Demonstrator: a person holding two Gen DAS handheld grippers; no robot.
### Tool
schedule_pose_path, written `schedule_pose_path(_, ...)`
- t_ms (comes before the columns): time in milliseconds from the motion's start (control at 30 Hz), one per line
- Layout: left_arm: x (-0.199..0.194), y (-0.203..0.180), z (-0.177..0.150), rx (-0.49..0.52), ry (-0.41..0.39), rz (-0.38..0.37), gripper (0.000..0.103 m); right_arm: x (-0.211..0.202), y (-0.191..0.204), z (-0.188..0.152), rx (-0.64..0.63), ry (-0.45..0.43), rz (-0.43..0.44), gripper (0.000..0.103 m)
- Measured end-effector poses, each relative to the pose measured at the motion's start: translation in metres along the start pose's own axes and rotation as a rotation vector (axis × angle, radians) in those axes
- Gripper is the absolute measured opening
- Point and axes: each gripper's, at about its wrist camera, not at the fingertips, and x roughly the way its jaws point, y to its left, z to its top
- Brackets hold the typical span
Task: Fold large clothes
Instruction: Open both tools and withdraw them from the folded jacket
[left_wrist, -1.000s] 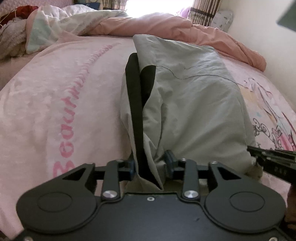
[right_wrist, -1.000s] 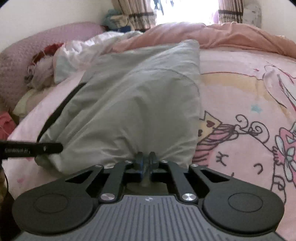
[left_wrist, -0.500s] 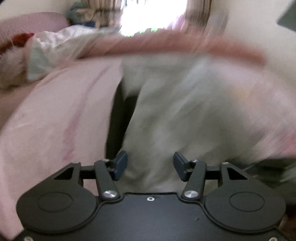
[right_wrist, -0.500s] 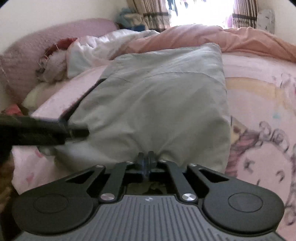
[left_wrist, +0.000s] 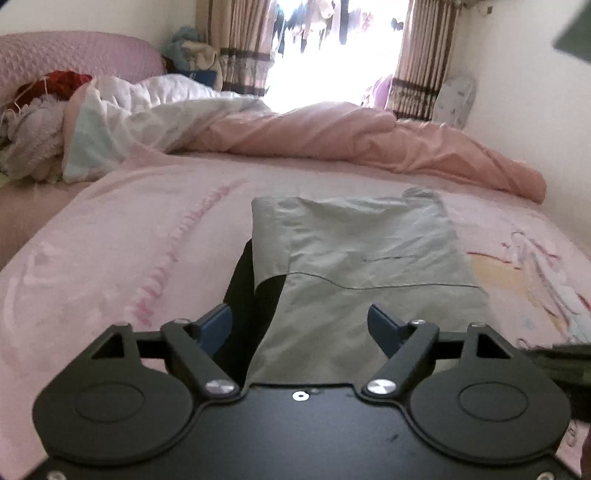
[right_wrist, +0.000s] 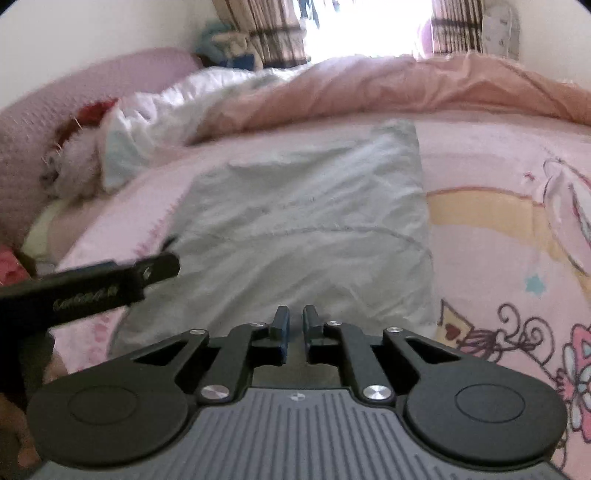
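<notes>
Fold just laid: grey garment (left_wrist: 369, 273) flat on pink bed (left_wrist: 140, 236), released. Left claw (left_wrist: 299, 325) just opened wide, empty. Right claw (right_wrist: 293, 326) just parting, narrow gap, nothing pinched. Next: regrip near edge for second fold, likely.

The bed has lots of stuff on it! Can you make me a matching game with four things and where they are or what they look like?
Things:
1. grey garment
2. peach quilt
3. left claw
4. red cloth

Descriptions:
A. bunched along the far side of the bed
B. wide open
C. lying folded mid-bed
D. by the pink headboard

Pairs: 1-C, 2-A, 3-B, 4-D
</notes>
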Motion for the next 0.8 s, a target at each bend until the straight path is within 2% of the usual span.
schedule_pose_path(100, 0.039, -0.005, -0.002, 0.034, 0.103, 0.091, 0.081, 0.002, -0.003, 0.001, 0.016, 0.015, 0.016, 0.011)
schedule_pose_path(200, 0.054, -0.009, 0.001, 0.052, 0.159, 0.119, 0.089, 0.002, -0.003, 0.01, 0.027, 0.029, 0.022, 0.011)
schedule_pose_path(267, 0.054, -0.011, 0.012, 0.047, 0.138, 0.119, 0.087, -0.005, -0.002, 0.017, 0.029, -0.015, 0.038, 0.016)
schedule_pose_path(333, 0.042, -0.014, 0.024, 0.042, 0.048, 0.099, 0.088, -0.013, -0.003, 0.027, 0.036, -0.11, 0.055, 0.019)
schedule_pose_path(367, 0.04, -0.017, 0.03, 0.036, -0.012, 0.085, 0.093, -0.013, -0.004, 0.034, 0.051, -0.164, 0.045, 0.021)
schedule_pose_path(400, 0.04, -0.019, 0.037, 0.015, -0.078, 0.075, 0.101, -0.01, -0.006, 0.039, 0.067, -0.224, 0.018, 0.023)
schedule_pose_path(467, 0.049, -0.018, 0.043, -0.043, -0.175, 0.058, 0.103, 0.011, -0.012, 0.043, 0.085, -0.313, -0.058, 0.024)
schedule_pose_path(500, 0.061, -0.015, 0.043, -0.072, -0.199, 0.058, 0.103, 0.03, -0.016, 0.041, 0.078, -0.301, -0.113, 0.023)
schedule_pose_path(533, 0.078, -0.013, 0.042, -0.076, -0.183, 0.078, 0.103, 0.058, -0.024, 0.034, 0.066, -0.241, -0.168, 0.02)
schedule_pose_path(567, 0.095, -0.011, 0.039, -0.058, -0.135, 0.117, 0.103, 0.073, -0.032, 0.022, 0.058, -0.238, -0.169, 0.014)
schedule_pose_path(600, 0.118, -0.008, 0.032, -0.03, -0.063, 0.174, 0.103, 0.078, -0.043, 0.01, 0.087, -0.275, -0.138, 0.006)
schedule_pose_path(633, 0.132, -0.001, 0.023, -0.039, -0.026, 0.161, 0.103, 0.074, -0.055, 0.008, 0.156, -0.285, -0.085, 0.005)
schedule_pose_path(700, 0.133, 0.021, 0.02, -0.161, -0.024, 0.083, 0.103, 0.07, -0.066, 0.014, 0.2, -0.259, -0.034, 0.004)
schedule_pose_path(767, 0.131, 0.028, 0.029, -0.207, -0.025, 0.116, 0.103, 0.068, -0.069, 0.018, 0.214, -0.248, -0.021, 0.006)
schedule_pose_path(800, 0.125, 0.025, 0.034, -0.194, -0.051, 0.138, 0.103, 0.066, -0.068, 0.023, 0.223, -0.249, -0.031, 0.016)
